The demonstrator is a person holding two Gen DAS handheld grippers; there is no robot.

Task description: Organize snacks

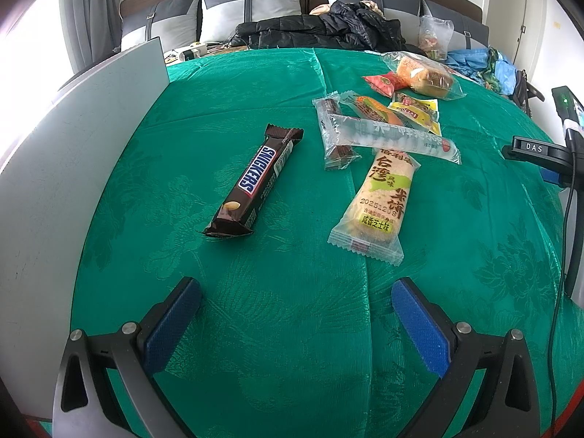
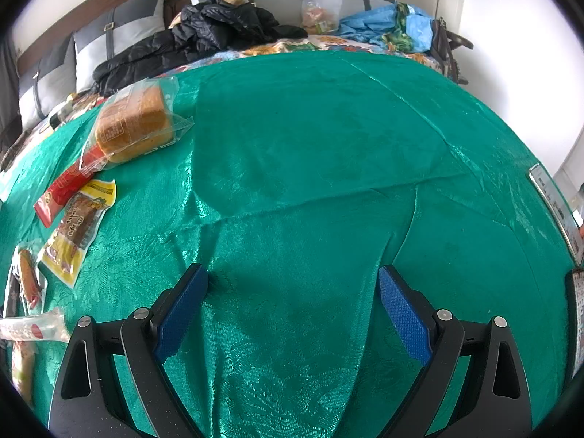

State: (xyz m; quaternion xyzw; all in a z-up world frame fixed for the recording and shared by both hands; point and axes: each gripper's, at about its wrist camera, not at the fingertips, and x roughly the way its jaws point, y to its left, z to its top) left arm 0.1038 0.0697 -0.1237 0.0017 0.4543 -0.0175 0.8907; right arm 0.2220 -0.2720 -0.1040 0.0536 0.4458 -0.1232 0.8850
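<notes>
On a green cloth (image 1: 255,310) lies a Snickers bar (image 1: 255,182), alone left of a snack pile. The pile holds a rice cracker pack (image 1: 379,197), a long clear pack (image 1: 394,138), a dark wafer pack (image 1: 330,127), a yellow pack (image 1: 418,109), a red pack (image 1: 381,82) and a wrapped bread (image 1: 423,76). My left gripper (image 1: 295,292) is open and empty, near of the Snickers bar. My right gripper (image 2: 292,281) is open and empty over bare cloth (image 2: 310,164); the bread (image 2: 135,124), red pack (image 2: 65,189) and yellow pack (image 2: 76,230) lie to its left.
A grey-white board (image 1: 73,164) stands along the cloth's left edge. The right gripper's body (image 1: 547,153) shows at the right edge of the left wrist view. Behind the cloth are black jackets (image 1: 321,29), pillows (image 1: 248,3), a plastic bag (image 2: 321,7) and blue fabric (image 2: 387,25).
</notes>
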